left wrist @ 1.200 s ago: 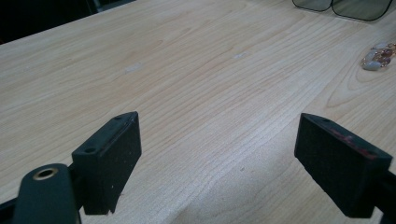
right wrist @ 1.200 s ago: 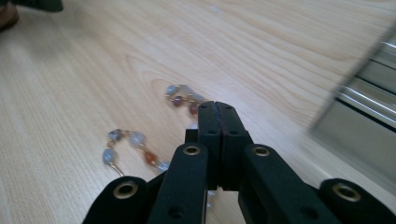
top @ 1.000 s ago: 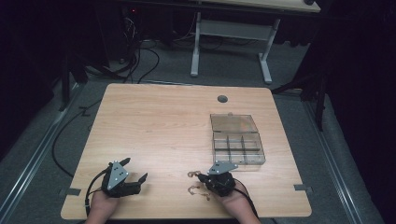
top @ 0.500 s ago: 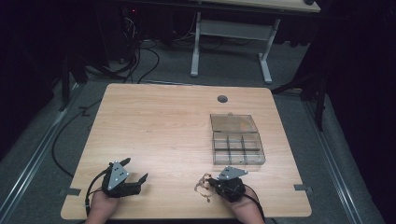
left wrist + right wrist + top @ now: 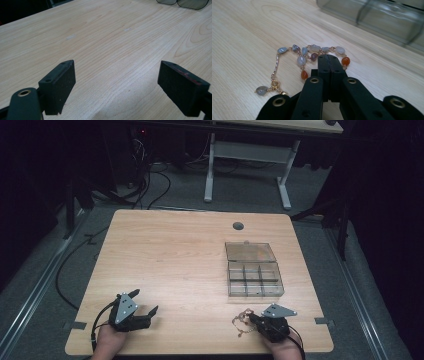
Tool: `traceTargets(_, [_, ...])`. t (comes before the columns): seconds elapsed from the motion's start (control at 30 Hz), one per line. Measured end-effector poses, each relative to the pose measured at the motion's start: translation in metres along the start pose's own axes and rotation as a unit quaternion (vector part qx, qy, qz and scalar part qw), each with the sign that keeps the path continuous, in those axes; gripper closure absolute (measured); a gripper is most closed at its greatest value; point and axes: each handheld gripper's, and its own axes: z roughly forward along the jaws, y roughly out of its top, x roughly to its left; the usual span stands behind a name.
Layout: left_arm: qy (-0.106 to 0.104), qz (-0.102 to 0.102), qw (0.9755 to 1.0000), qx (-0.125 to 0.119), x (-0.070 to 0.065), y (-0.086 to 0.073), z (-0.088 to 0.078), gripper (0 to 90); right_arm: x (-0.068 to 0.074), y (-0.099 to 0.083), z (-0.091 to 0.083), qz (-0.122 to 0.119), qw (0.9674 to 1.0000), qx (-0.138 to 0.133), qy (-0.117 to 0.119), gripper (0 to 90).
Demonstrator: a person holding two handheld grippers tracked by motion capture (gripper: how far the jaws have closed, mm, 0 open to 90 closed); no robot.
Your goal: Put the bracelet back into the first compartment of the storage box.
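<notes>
right gripper [image 5: 329, 57] jaws fully closed, pinching bead bracelet [image 5: 305, 58] near table's [image 5: 170, 265] front edge, just before clear compartment box [image 5: 253, 277]. bracelet drapes leftward from jaw tips, clasp end trailing toward camera. left gripper [image 5: 117, 75] jaws wide apart, empty.

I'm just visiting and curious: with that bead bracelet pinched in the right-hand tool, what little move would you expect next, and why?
Probably a short carry toward the clear compartment box just beyond. The right gripper is shut on the bead bracelet, whose loose end trails on the table, and the box lid stands open. The left gripper rests open, holding nothing.
</notes>
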Motion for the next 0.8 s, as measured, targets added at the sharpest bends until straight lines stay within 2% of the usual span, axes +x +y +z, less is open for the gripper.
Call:
traceTargets(0.17, [0.000, 0.001, 1.0000, 0.003, 0.000, 0.000, 0.000, 15.4, -0.004, -0.004, -0.003, 0.007, 1.0000, -0.003, -0.004, 89.7])
traceTargets(0.33, [0.001, 0.002, 1.0000, 0.002, 0.000, 0.000, 0.000, 15.4, -0.003, -0.002, -0.003, -0.001, 1.0000, -0.004, -0.007, 87.7])
traceTargets(0.37, [0.002, 0.003, 1.0000, 0.002, 0.000, 0.000, 0.000, 15.4, -0.002, -0.001, -0.004, 0.001, 0.9999, -0.016, 0.000, 83.8])
traceTargets(0.47, [0.002, 0.004, 1.0000, 0.006, -0.001, 0.001, 0.001, 15.4, -0.002, 0.000, -0.004, 0.005, 0.9997, -0.022, 0.002, 81.3])
traceTargets(0.5, [0.003, 0.005, 1.0000, 0.006, -0.001, 0.001, 0.001, 15.4, -0.004, 0.001, -0.004, 0.008, 0.9997, -0.022, -0.001, 77.4])
traceTargets(0.63, [0.001, 0.005, 1.0000, 0.003, -0.001, 0.000, 0.000, 15.4, -0.005, 0.003, -0.004, 0.011, 0.9996, -0.023, -0.009, 72.6])
traceTargets(0.7, [-0.001, 0.003, 1.0000, 0.002, -0.001, 0.000, 0.000, 15.4, -0.006, 0.009, -0.005, 0.024, 0.9994, -0.026, -0.003, 66.5])
traceTargets(0.8, [-0.003, 0.004, 1.0000, 0.000, -0.001, 0.000, 0.000, 15.4, -0.004, 0.013, -0.004, 0.025, 0.9995, -0.019, -0.006, 62.5])
